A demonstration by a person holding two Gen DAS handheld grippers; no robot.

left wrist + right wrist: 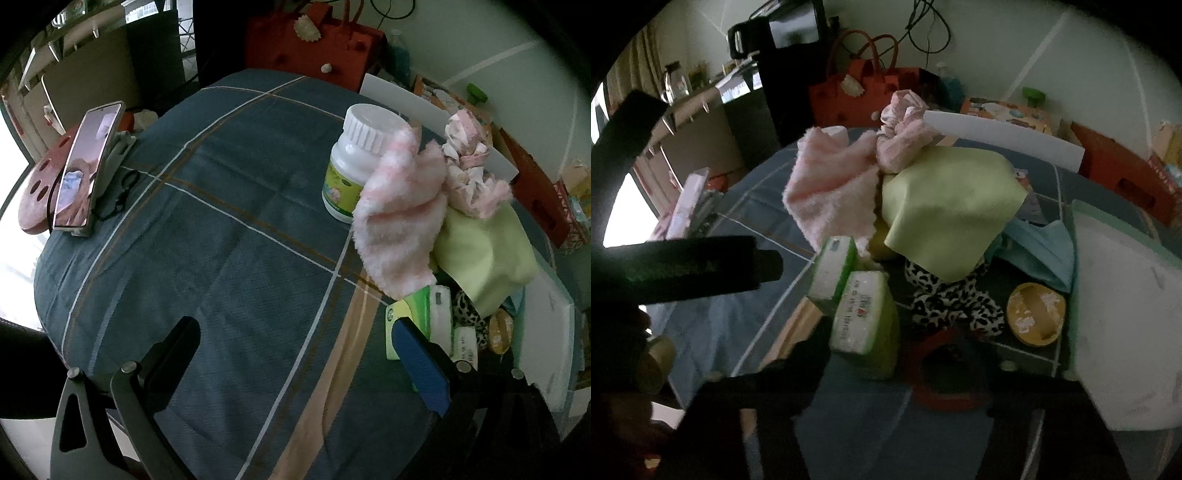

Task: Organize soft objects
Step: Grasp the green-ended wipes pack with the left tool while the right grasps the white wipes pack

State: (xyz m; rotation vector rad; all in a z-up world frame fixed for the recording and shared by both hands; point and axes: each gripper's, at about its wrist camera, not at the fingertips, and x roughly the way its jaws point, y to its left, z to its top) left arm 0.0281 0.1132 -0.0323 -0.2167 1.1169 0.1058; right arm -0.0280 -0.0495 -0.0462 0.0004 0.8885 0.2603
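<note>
1 bottle (352,162), left view only.

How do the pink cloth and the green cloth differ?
The pink cloth is fluffy with faint white stripes; the green cloth is smooth and plain. The pink cloth leans against the white bottle; the green cloth drapes over the pile beside it. Both lie crumpled and unfolded.

Left gripper (299,343): I have it tilted steeply downward, both fingers in view at the bottom of its camera, jaws spread wide with nothing clamped. Right gripper (882,350): also pitched down, jaws partway in; view dark and blurred, so I cannot tell whether the pads press on anything
</note>
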